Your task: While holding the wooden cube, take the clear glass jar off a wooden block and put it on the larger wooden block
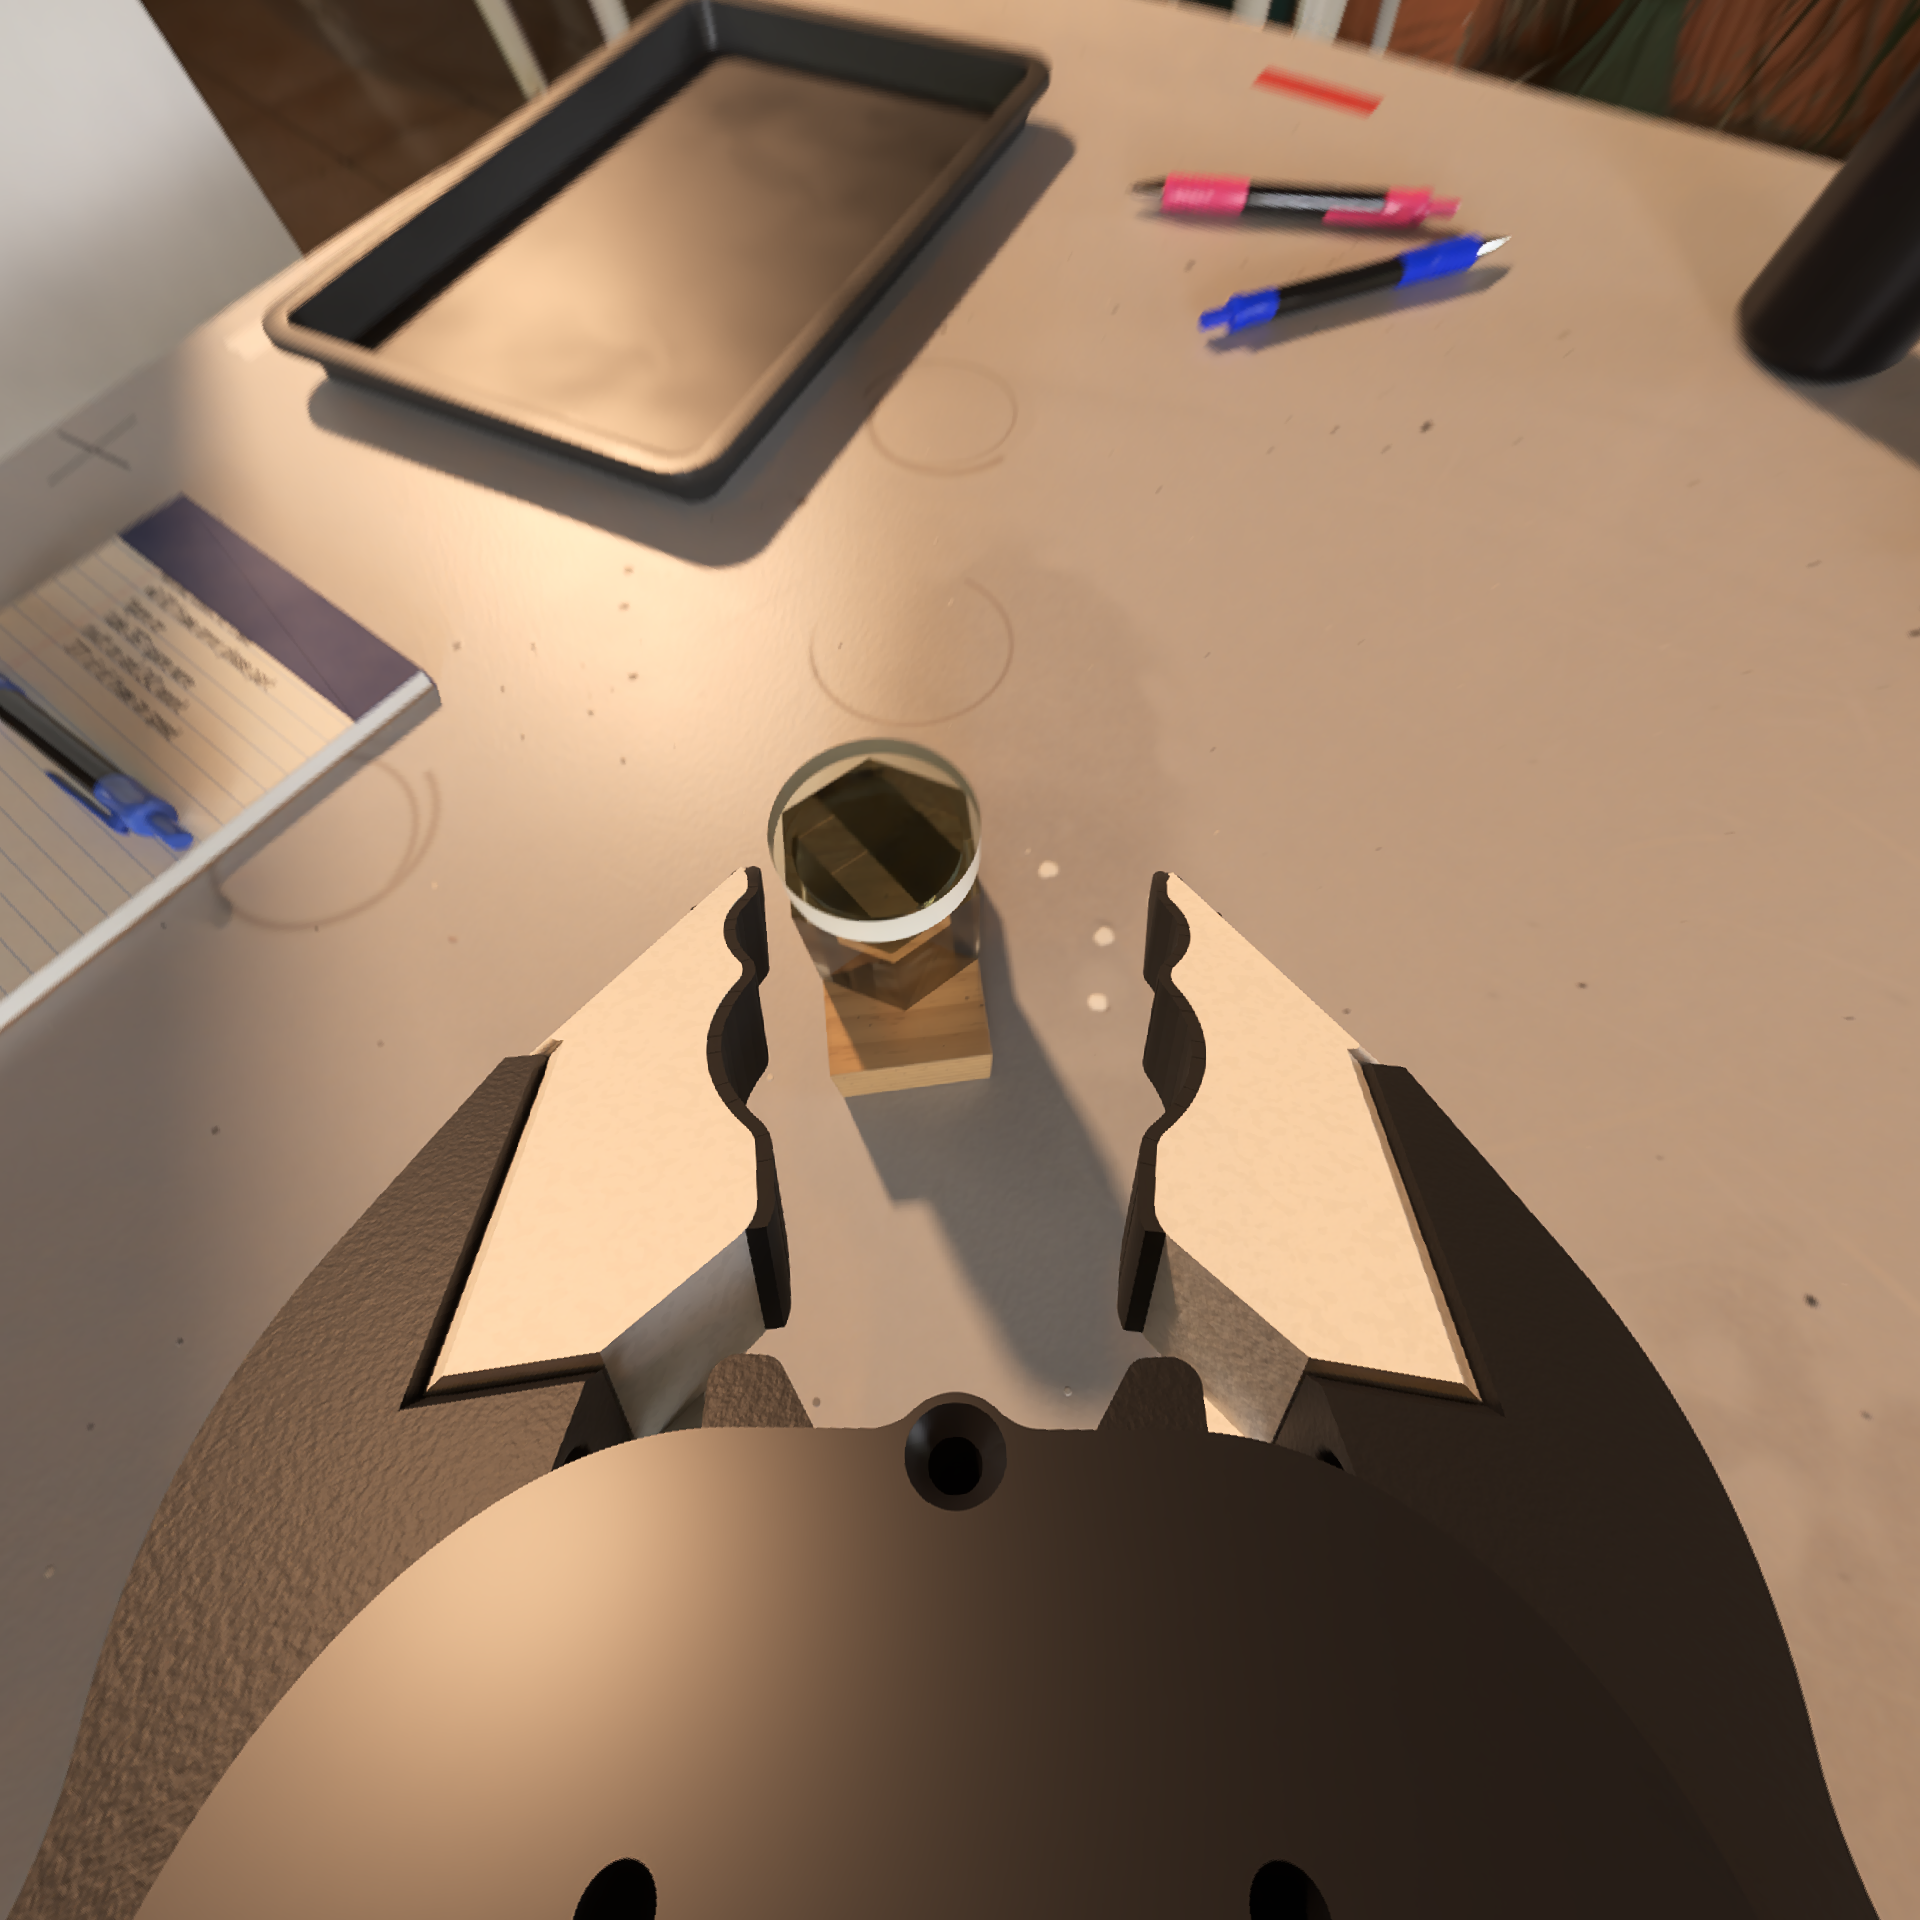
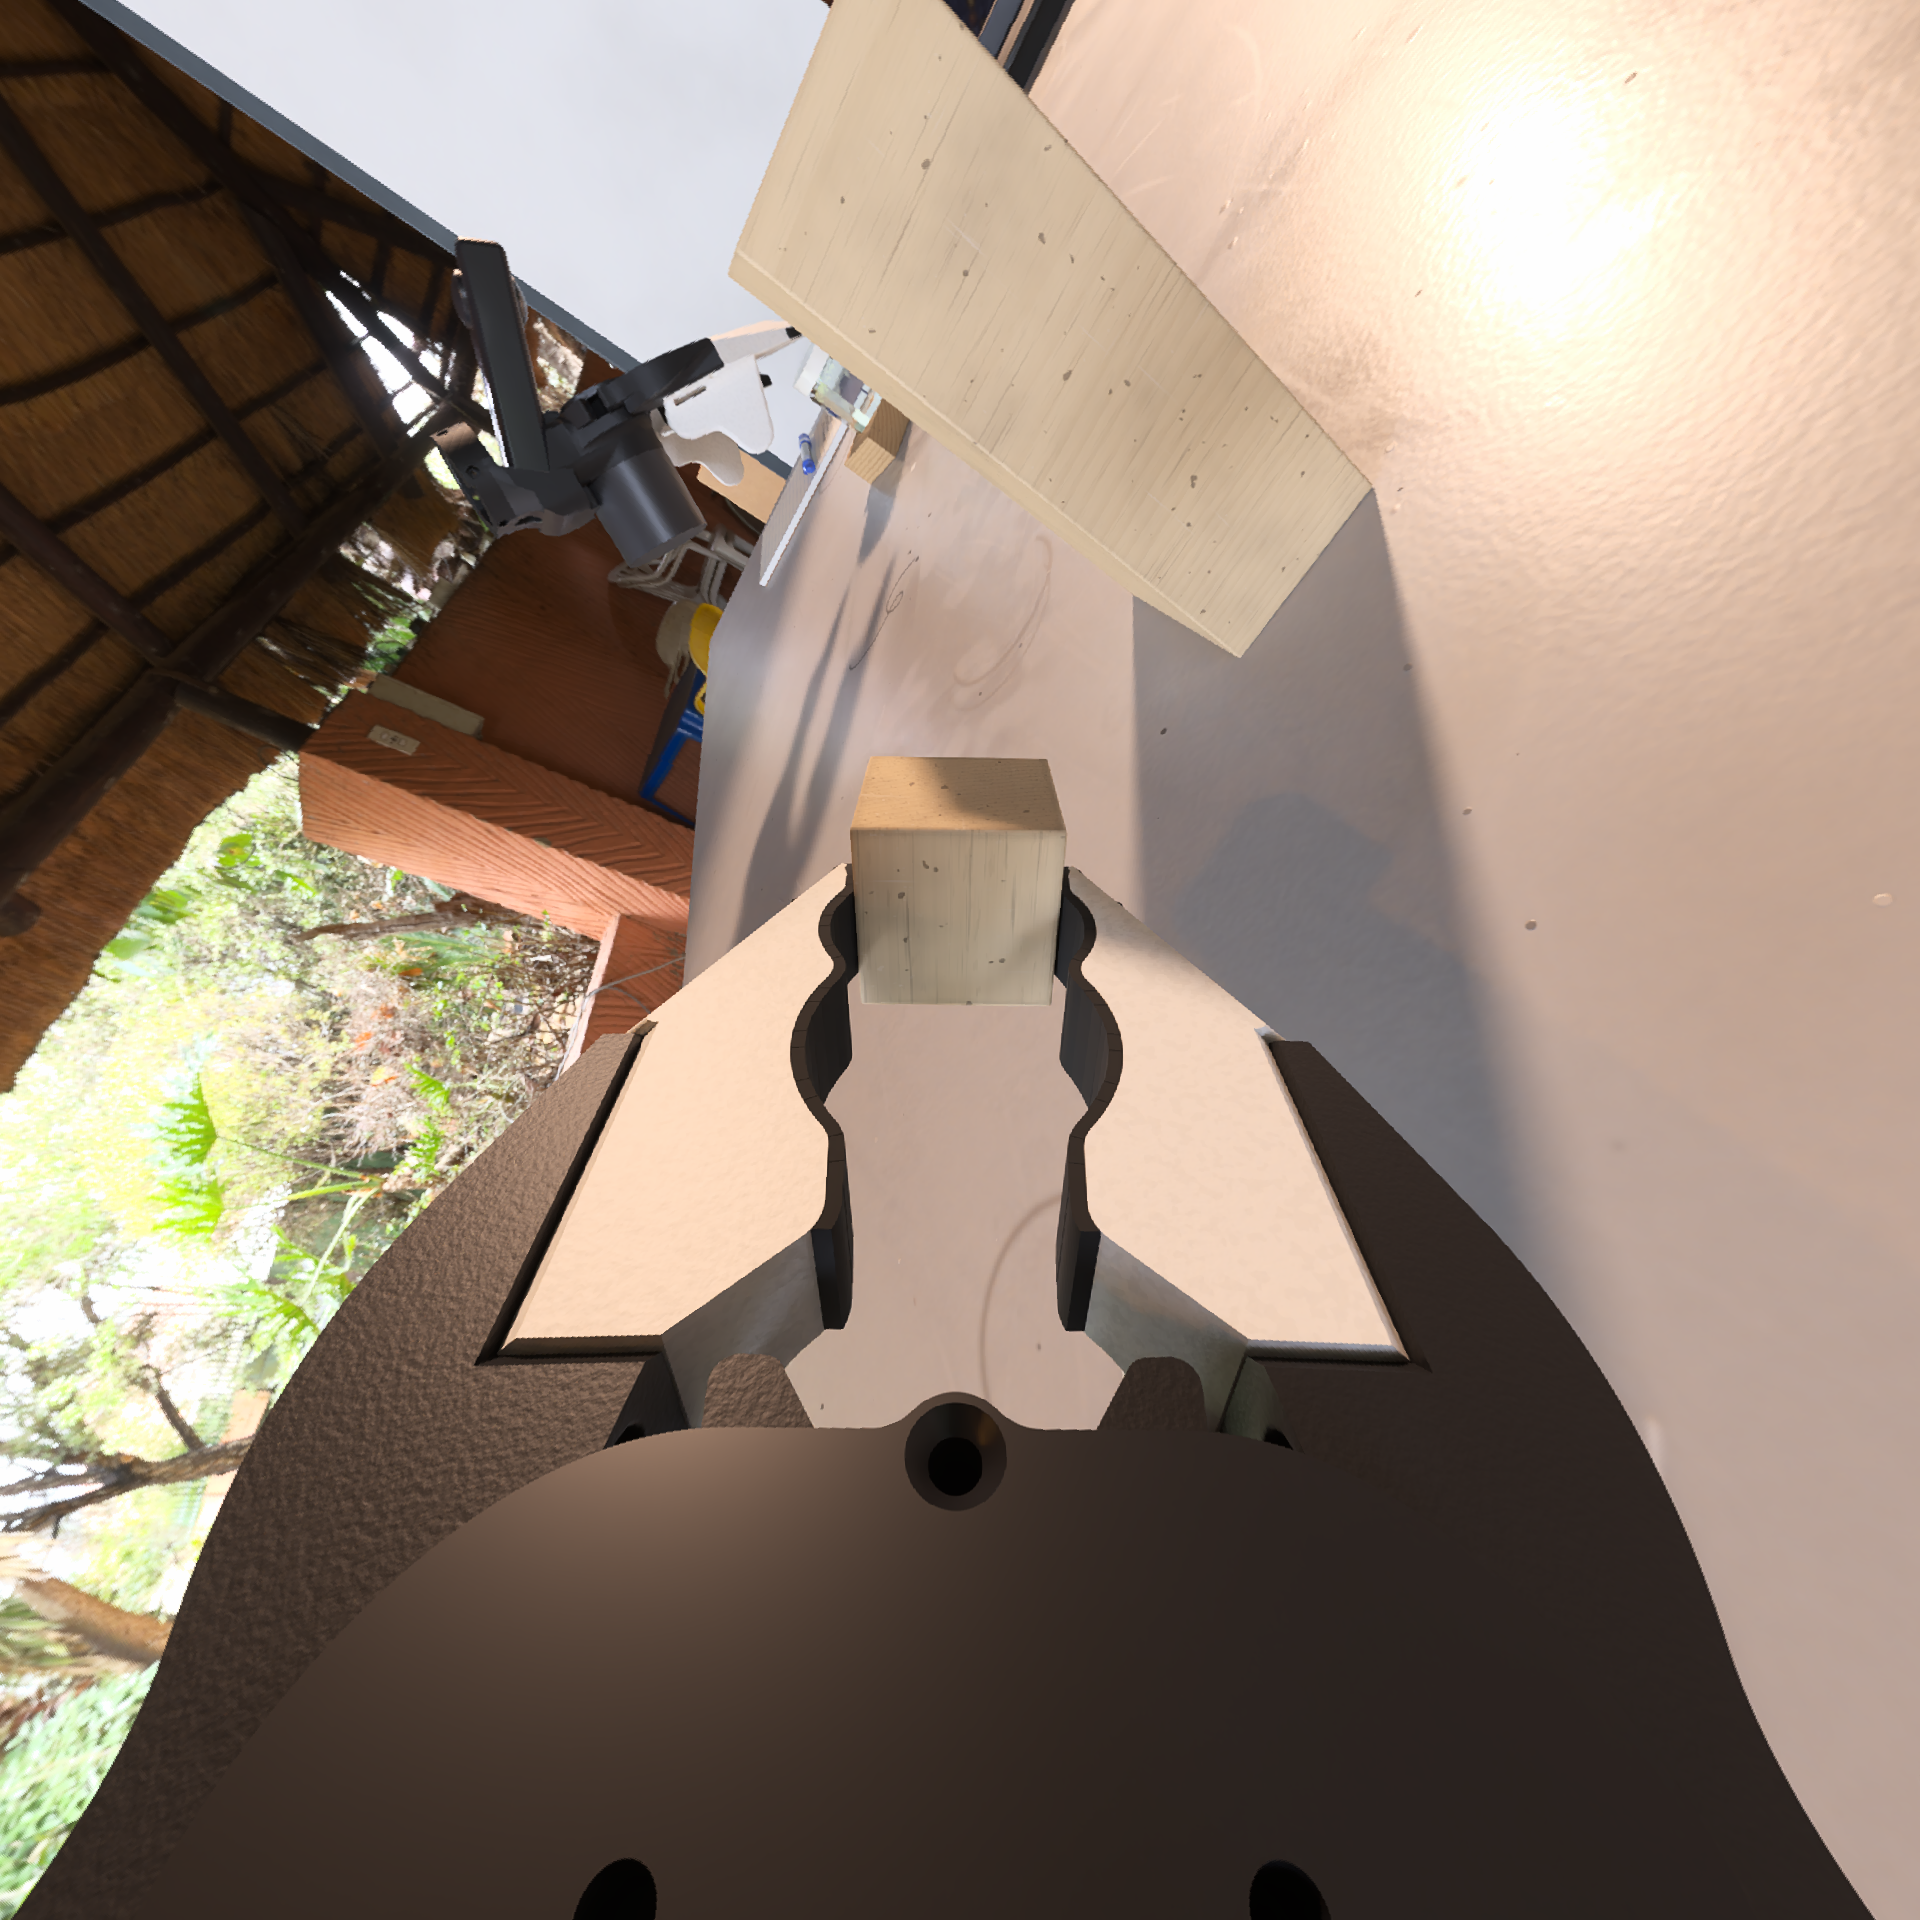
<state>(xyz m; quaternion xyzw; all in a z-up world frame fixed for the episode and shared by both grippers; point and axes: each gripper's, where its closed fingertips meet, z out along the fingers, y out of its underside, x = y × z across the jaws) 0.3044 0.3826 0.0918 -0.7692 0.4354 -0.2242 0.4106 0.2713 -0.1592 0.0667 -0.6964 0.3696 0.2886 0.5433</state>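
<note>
In the left wrist view a clear glass jar [image 1: 875, 842] stands upright on a small wooden block [image 1: 910, 1039] on the pale table. My left gripper [image 1: 956, 883] is open and empty, above and just short of the jar, with the jar near its left fingertip. In the right wrist view my right gripper [image 2: 958, 878] is shut on a pale wooden cube [image 2: 956, 894] held above the table. The larger wooden block [image 2: 1049, 312] lies beyond it. The jar [image 2: 836, 390], the small block [image 2: 881, 442] and the left gripper [image 2: 717, 400] show far off.
A dark tray [image 1: 665, 260] sits at the back left of the table. A lined notebook [image 1: 156, 727] with a blue pen lies at the left edge. A pink pen [image 1: 1299, 197], a blue pen [image 1: 1351, 281] and a dark cylinder [image 1: 1849, 239] lie at the back right.
</note>
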